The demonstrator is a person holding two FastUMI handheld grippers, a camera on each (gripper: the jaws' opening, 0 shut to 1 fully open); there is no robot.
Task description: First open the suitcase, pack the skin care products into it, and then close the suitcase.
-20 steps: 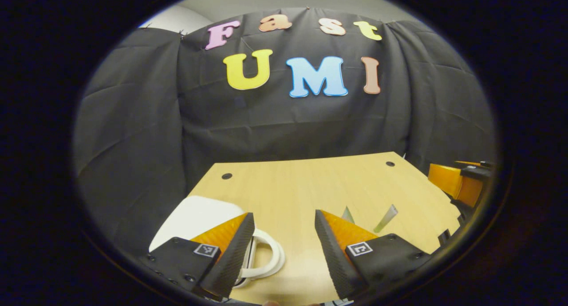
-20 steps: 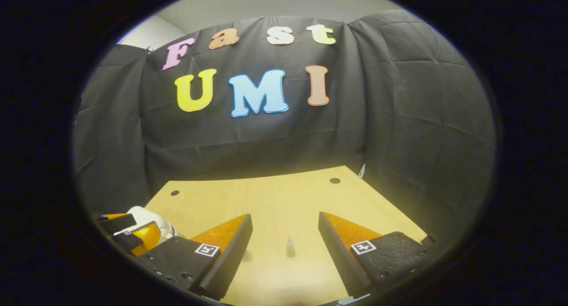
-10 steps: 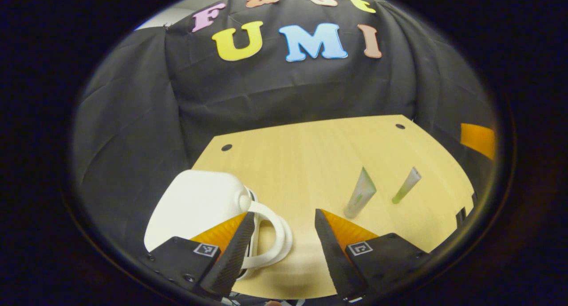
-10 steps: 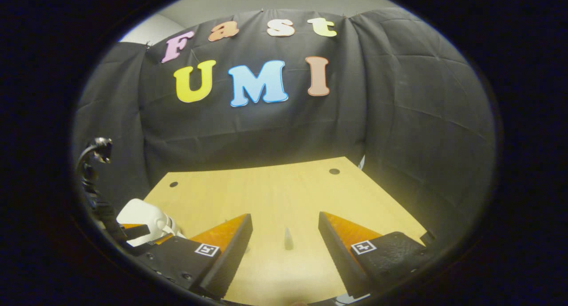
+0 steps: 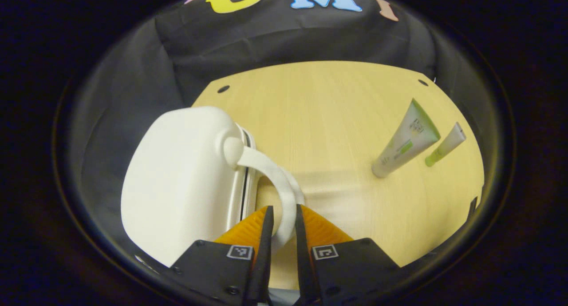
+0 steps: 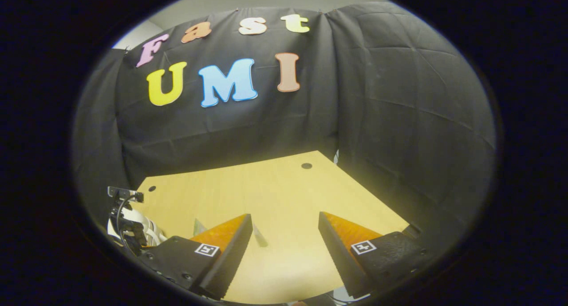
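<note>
Suitcase (image 5: 177,181): white, closed, at tabletop (image 5: 319,119) left edge
Left gripper (image 5: 282,226): jaws clamped on handle (image 5: 277,181)
Right gripper (image 6: 285,235): jaws wide, empty
Tubes (image 5: 406,139): right side, open tabletop between

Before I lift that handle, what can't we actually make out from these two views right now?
- Suitcase latch or zip: left gripper view, seam too dark to tell whether it's fastened.
- Handle grip: left gripper fingers flank it; contact unclear.
- Two tubes: print too small.
- Right gripper view: right gripper fingers cover the tubes' lower parts.
</note>
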